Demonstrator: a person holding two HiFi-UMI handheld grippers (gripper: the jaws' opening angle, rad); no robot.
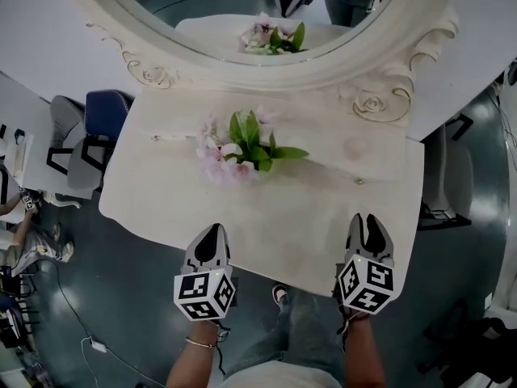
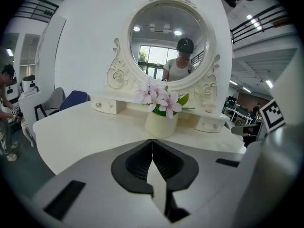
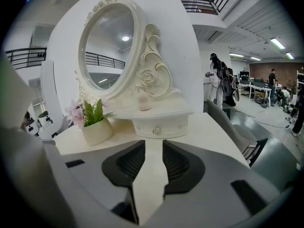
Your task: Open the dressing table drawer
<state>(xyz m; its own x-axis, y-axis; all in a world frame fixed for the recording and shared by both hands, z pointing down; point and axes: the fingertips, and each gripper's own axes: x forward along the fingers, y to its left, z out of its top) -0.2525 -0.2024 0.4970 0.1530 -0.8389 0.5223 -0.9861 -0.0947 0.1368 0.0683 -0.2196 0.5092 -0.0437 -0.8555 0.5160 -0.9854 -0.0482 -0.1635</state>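
Observation:
The white dressing table (image 1: 161,208) carries an oval mirror (image 1: 242,6) and a pot of pink flowers (image 1: 242,152) in its middle. Two small drawers sit under the mirror shelf: the left drawer (image 2: 105,106) and the right drawer (image 3: 159,127), whose knob (image 3: 156,130) faces my right gripper. My left gripper (image 1: 214,233) hovers at the table's front edge, its jaws shut with nothing between them (image 2: 152,141). Also at the front edge, to the right, my right gripper (image 1: 367,221) is open and empty, pointing at the right drawer (image 3: 154,144).
A blue chair (image 1: 105,111) and a grey chair (image 1: 77,160) stand left of the table, and another chair (image 3: 232,127) stands at its right. A cable (image 1: 73,314) runs over the floor. People stand in the room behind.

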